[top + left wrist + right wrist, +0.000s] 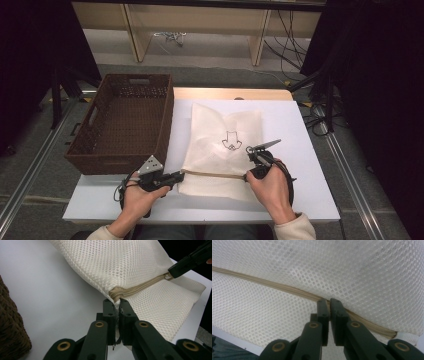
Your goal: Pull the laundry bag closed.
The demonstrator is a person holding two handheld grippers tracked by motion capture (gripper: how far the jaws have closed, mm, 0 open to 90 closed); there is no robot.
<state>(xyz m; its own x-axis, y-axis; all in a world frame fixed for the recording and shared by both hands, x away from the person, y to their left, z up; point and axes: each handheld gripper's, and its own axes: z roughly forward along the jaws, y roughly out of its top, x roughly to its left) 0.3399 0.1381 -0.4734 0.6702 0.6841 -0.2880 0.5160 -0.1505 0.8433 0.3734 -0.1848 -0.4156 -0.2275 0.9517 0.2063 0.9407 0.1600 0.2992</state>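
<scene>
Cream mesh laundry bag (220, 145) lies flat on the white table (300, 195), beside the wicker basket (125, 125). Left gripper (118, 305) clamps the zipper (140, 288) end; right gripper (328, 303) pinches the zipper farther along. Hold the left end taut and draw the right hand steadily along the track.

A white table (300, 165) is carrying two things: a brown basket (122, 122) is sitting on its left side, overhanging the left edge, and a cream mesh bag (215, 145) is lying just right of it, near the middle.
</scene>
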